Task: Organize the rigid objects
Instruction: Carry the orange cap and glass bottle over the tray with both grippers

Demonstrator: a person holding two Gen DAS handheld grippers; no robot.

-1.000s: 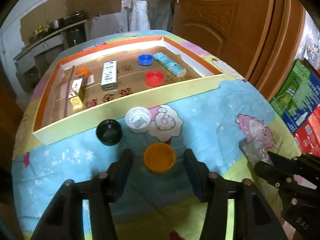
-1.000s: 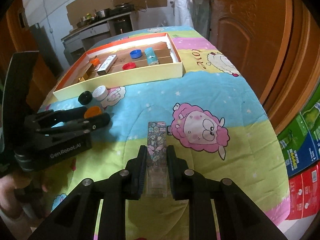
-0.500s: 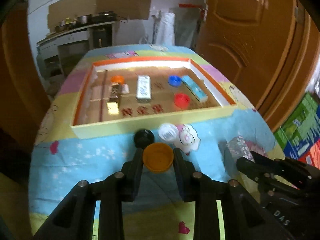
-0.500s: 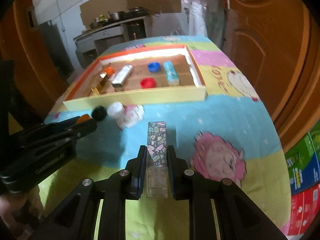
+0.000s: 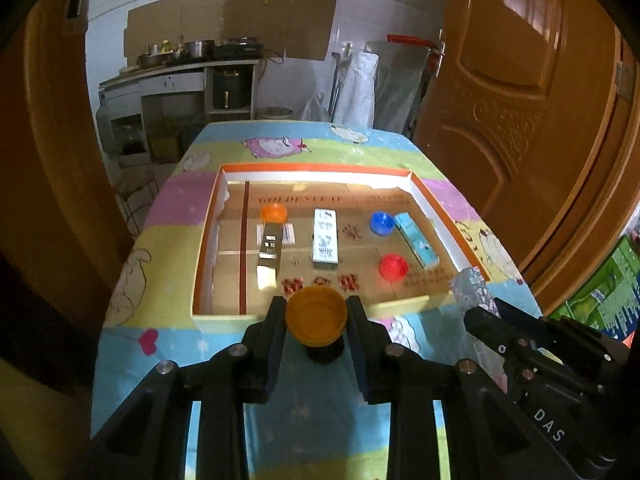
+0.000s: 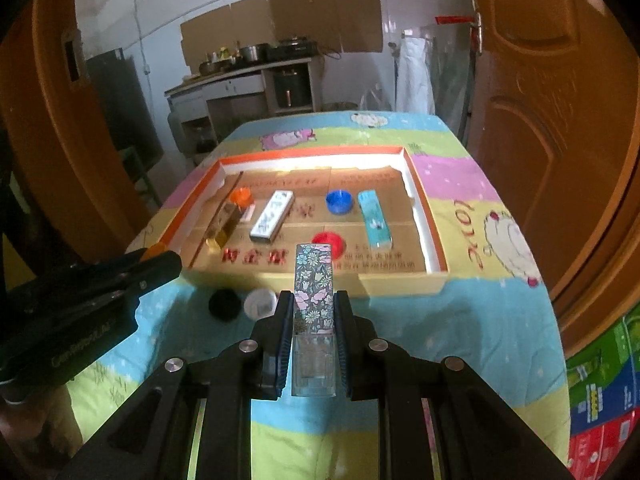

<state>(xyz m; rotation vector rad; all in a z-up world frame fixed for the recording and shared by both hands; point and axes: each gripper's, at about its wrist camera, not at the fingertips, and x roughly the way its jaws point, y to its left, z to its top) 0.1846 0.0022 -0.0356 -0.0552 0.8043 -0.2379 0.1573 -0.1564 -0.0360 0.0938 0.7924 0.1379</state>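
One table under a cartoon-print cloth [image 5: 188, 200]; one shallow cardboard tray [image 5: 204, 248] with orange rim on it, near side facing both cameras. Two grippers, both raised over the near cloth. Left gripper [image 5: 316, 318]: jaws clamped on one orange cap [image 5: 316, 314], open side up, carried just short of the tray's near wall. Right gripper [image 6: 314, 312]: jaws pressed together on one floral-print box [image 6: 313, 280] with a clear lower end, carried lengthwise between the fingers, its far end overlapping the tray's near wall in the picture. Inside the tray, counted: three long boxes, namely a gold box [image 6: 222, 226] at left, a white box [image 6: 273, 215] mid, a light-blue box [image 6: 375, 219] at right; three caps, namely a small orange cap [image 6: 241, 196] far left, a blue cap [image 6: 339, 201], a red cap [image 6: 329, 240] partly behind the floral box. On the cloth outside the near wall: one black cap [image 6: 225, 304] and one white cap [image 6: 260, 303], side by side, nearly touching. Right wrist view shows both loose caps plainly; in the left wrist view the held cap covers the spot, only a dark shape shows beneath it, and the white cap does not show. Left view shows the red cap whole.
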